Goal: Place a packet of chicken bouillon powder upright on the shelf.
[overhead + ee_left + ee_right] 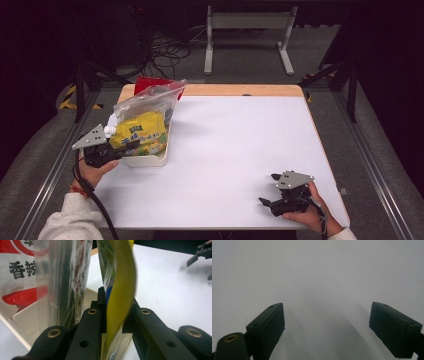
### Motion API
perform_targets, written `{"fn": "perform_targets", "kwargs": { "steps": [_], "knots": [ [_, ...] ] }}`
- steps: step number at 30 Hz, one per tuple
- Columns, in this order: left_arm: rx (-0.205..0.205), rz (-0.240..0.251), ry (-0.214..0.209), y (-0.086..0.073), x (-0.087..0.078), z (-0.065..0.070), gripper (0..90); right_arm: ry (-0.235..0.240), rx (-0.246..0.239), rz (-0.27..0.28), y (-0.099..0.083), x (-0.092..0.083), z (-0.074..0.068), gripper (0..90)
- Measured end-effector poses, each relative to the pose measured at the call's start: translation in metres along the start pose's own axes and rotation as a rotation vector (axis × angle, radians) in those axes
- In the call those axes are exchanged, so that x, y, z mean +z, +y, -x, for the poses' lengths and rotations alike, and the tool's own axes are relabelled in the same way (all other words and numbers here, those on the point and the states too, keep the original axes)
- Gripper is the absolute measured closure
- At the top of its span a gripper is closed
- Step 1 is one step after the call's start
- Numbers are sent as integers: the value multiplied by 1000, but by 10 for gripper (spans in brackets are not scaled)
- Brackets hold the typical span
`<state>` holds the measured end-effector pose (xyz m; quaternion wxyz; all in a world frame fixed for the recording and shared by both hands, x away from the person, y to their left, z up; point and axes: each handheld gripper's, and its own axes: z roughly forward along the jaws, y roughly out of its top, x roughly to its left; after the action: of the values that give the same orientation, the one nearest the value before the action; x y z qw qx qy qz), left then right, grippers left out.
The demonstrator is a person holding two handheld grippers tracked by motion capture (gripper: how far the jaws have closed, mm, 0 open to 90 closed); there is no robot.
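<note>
1. Left gripper (131,146), near the table's left edge: jaws clamped on the lower edge of the yellow pouch (140,134), pouch standing in the white tray (150,161).
2. Same grip seen along the jaws in the left gripper view (113,322): thin yellow pouch (121,290) pinched edge-on between the two black jaws, curving upward out of them. Printed face of the pouch readable from the high view, not from here.
3. Just beside the pouch in the tray: clear zip bag (150,100), leaning toward the far-left corner; up close, its wrinkled film (62,282) and a red-and-white packet (17,272) with black characters behind it. From above, merely a red patch (150,82) at the table's far edge.
4. Right gripper (269,189), near the table's front-right corner, well apart from the tray: jaws spread wide, nothing between them.
5. Right gripper view (327,332): both pads apart over bare white table (317,270), shadows beneath.
6. Right gripper also caught far off in the left gripper view (200,255), top right.
</note>
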<state>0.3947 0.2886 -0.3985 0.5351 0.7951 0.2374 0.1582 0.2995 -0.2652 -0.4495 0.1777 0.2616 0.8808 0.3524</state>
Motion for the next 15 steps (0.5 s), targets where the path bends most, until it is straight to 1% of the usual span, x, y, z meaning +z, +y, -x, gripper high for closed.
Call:
{"fn": "perform_targets", "kwargs": {
  "steps": [2, 5, 7, 9, 10, 15],
  "knots": [
    [-6, 2, -2, -2, 0, -1, 813, 0, 0, 0, 0, 0, 0, 135],
    [-7, 0, 3, -3, 1, -1, 813, 0, -3, 1, 0, 0, 0, 135],
    [-15, 2, 9, -4, 2, 0, 813, 0, -1, 0, 0, -1, 0, 135],
    [-12, 0, 11, -5, 2, 0, 813, -1, -2, -1, 0, -1, 0, 135],
    [-22, 3, 9, -6, 3, -1, 814, -1, -3, 0, 0, -1, 0, 135],
    [-31, 11, 16, -8, 2, -1, 813, -1, -5, 1, 0, -1, 0, 135]
  ]
}}
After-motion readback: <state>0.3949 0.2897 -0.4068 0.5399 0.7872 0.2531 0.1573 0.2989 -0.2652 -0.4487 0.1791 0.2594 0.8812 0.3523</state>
